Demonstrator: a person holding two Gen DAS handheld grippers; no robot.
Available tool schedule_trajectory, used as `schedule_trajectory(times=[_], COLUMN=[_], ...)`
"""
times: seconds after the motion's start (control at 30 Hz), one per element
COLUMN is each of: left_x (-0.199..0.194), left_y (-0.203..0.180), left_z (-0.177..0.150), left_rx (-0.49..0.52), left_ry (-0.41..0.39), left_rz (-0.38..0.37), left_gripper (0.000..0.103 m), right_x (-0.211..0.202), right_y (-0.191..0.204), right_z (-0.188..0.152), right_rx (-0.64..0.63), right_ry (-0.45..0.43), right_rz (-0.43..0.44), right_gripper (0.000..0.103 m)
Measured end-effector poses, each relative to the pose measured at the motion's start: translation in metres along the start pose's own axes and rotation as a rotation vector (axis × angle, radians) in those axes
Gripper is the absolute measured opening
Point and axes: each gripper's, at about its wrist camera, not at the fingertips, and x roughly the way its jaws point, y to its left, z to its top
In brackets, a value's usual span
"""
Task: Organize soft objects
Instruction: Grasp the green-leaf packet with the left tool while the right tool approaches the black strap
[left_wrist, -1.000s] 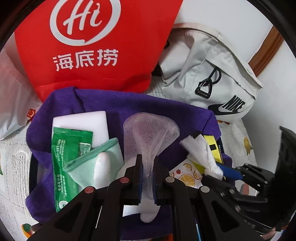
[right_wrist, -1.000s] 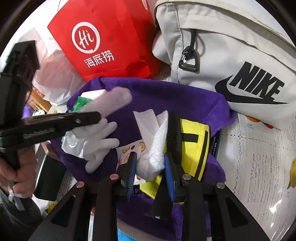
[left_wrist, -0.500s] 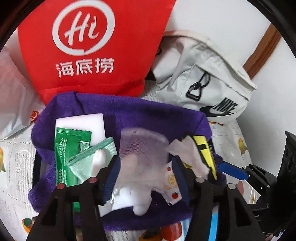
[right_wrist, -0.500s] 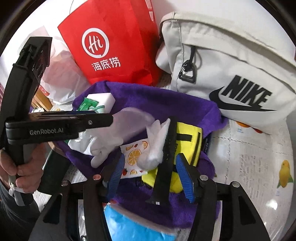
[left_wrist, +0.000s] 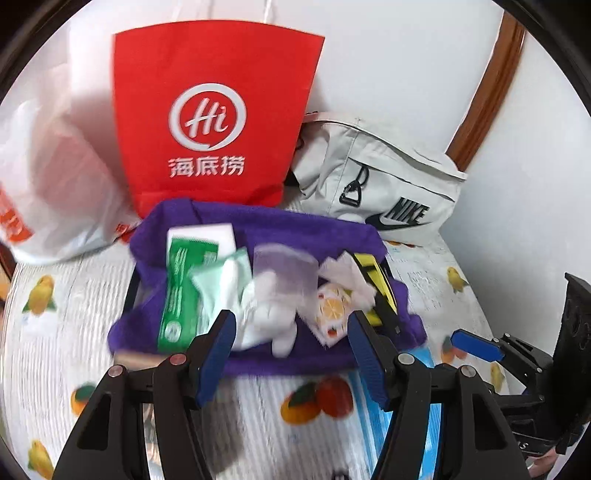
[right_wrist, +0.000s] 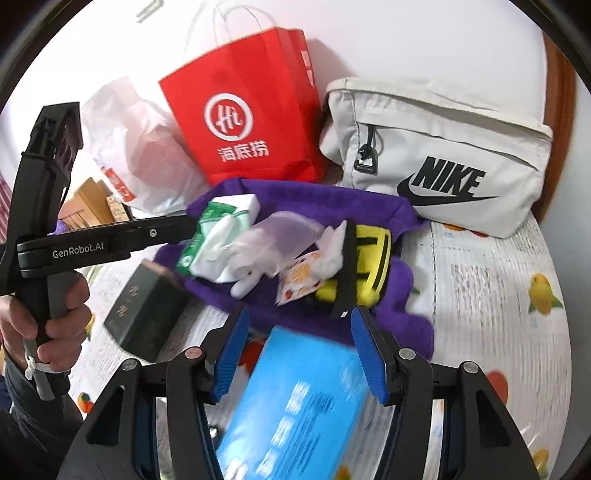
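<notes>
both claws have been opened and drawn back from the purple towel (left_wrist: 280, 225); the left claw (left_wrist: 291, 332), which a second ago was pinched on the mesh pouch (left_wrist: 286, 271), is now spread and empty; the right claw (right_wrist: 299, 350), lately closed on the white tissue (right_wrist: 330, 251), is likewise spread wide and empty; pouch and tissue are left lying on the towel beside the white glove (left_wrist: 269, 314); by this both placements seem finished; a blue pack (right_wrist: 291, 402) just in front of the towel may be taken next.

Your white glove (left_wrist: 269, 314) lies limp mid-cloth on the purple towel (left_wrist: 295, 225), green packet (left_wrist: 181, 291) at nine o'clock, crumpled tissue (left_wrist: 351, 273) at three.
</notes>
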Motion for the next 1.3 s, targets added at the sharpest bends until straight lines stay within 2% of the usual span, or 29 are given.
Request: schedule_trajectory(times=[0.07, 0.17, 0.37, 0.43, 0.63, 0.7, 0.83, 1.0, 1.2, 1.3], left_x=[-0.014, -0.03, -0.06, -0.065, -0.078, -0.078, -0.073, -0.062, -0.037, -0.028], left_y=[0.003, 0.007, 0.012, 0.013, 0.011, 0.009, -0.001, -0.014, -0.025, -0.027], left_z=[-0.015, -0.04, -0.091, -0.108, -0.162, -0.178, -0.204, -0.224, -0.237, -0.24], left_rx=[-0.013, -0.014, -0.011, -0.012, 0.002, 0.015, 0.064, 0.114, 0.173, 0.198], left_ry=[0.007, 0.027, 0.046, 0.062, 0.067, 0.078, 0.101, 0.135, 0.181, 0.166], left_rz=[-0.016, 0.015, 0.041, 0.027, -0.02, -0.04, -0.034, -0.052, -0.005, 0.03], left_gripper=[0.061, 0.061, 0.061, 0.061, 0.083, 0.085, 0.086, 0.086, 0.086, 0.086], right_x=[-0.012, -0.024, -0.046, -0.051, -0.06, -0.063, -0.07, -0.08, -0.081, -0.077], right_y=[0.008, 0.02, 0.043, 0.051, 0.061, 0.06, 0.055, 0.041, 0.029, 0.027], right_z=[-0.015, -0.032, -0.072, -0.086, -0.124, -0.133, -0.153, -0.172, -0.194, -0.2], right_rx=[-0.006, -0.018, -0.026, -0.033, -0.023, -0.015, 0.001, 0.041, 0.071, 0.078], right_ry=[-0.01, -0.007, -0.004, -0.001, 0.022, 0.026, 0.023, 0.017, 0.031, 0.038], right_rz=[-0.017, -0.024, 0.006, 0.012, -0.005, -0.019, -0.053, -0.08, -0.097, -0.094], right_gripper=[0.057, 0.057, 0.057, 0.057, 0.057, 0.057, 0.057, 0.057, 0.058, 0.058])
